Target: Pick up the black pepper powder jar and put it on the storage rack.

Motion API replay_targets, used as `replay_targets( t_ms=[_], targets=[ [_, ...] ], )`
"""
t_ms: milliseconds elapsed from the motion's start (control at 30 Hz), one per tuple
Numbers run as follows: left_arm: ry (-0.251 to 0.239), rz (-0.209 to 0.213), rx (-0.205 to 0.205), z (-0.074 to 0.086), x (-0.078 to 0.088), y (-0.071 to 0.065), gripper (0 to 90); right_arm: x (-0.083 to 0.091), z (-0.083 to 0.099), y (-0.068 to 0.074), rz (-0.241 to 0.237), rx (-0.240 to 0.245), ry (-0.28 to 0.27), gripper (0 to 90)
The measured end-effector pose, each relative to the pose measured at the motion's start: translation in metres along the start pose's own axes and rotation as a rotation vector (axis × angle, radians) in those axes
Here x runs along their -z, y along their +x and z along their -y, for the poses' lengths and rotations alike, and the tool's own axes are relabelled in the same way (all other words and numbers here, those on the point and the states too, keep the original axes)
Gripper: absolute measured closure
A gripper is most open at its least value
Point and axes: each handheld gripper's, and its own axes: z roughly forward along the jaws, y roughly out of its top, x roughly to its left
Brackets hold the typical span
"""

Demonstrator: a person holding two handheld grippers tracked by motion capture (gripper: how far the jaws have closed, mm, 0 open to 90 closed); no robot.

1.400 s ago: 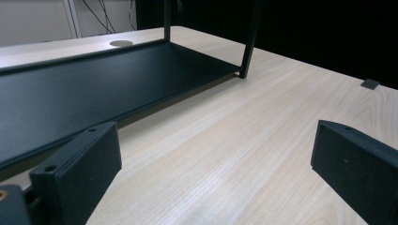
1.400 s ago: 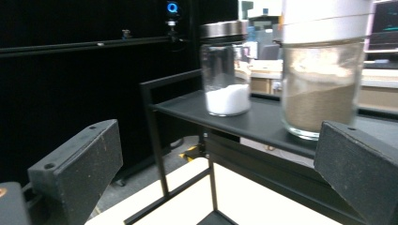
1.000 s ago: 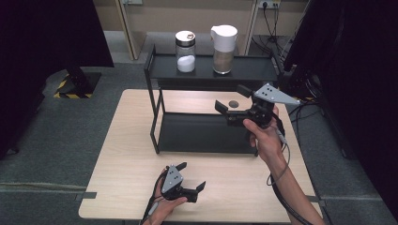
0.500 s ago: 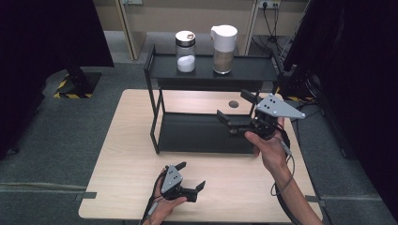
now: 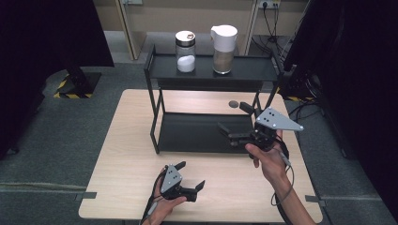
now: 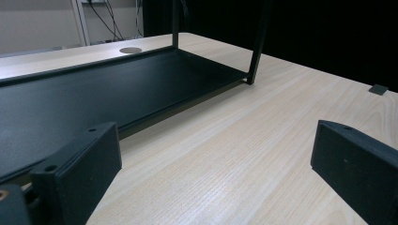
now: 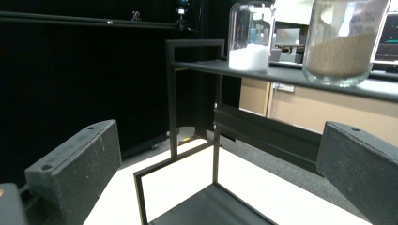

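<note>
A black two-tier rack [image 5: 159, 70] stands at the back of the wooden table [image 5: 126, 140]. Its top shelf carries a glass jar of white powder [image 5: 186, 51] and a white-lidded jar of brown grains [image 5: 223, 43]. My right gripper [image 5: 233, 116] is held open over the right end of the lower shelf [image 5: 197, 133], pointing left, with nothing between its jaws. In the right gripper view, the open right gripper [image 7: 220, 150] looks up at the white-powder jar [image 7: 250, 35] and the brown-grain jar [image 7: 345, 37]. My left gripper [image 5: 191, 175] rests open near the table's front edge; in the left gripper view, the open left gripper [image 6: 216, 154] is empty.
A round grey grommet [image 5: 233, 103] sits in the table behind the rack. The lower shelf [image 6: 94, 93] is bare. Bare tabletop [image 6: 263, 122] lies between the rack and the front edge. Dark curtains and cables surround the table.
My right gripper has come down and back toward the person, to the right end of the lower shelf. The left gripper has stayed where it was.
</note>
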Motion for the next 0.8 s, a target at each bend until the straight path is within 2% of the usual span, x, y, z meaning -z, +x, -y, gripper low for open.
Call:
replay_targets(
  t_ms=[300,800],
  targets=[
    [-0.006,-0.005,0.002,0.0,0.001,0.0,1.5,0.009,0.022,0.004,-0.005,0.0,0.015,0.2],
    [-0.009,-0.008,0.004,0.0,0.001,0.0,1.5,0.024,0.055,0.008,-0.014,-0.012,0.009,0.2]
  ],
)
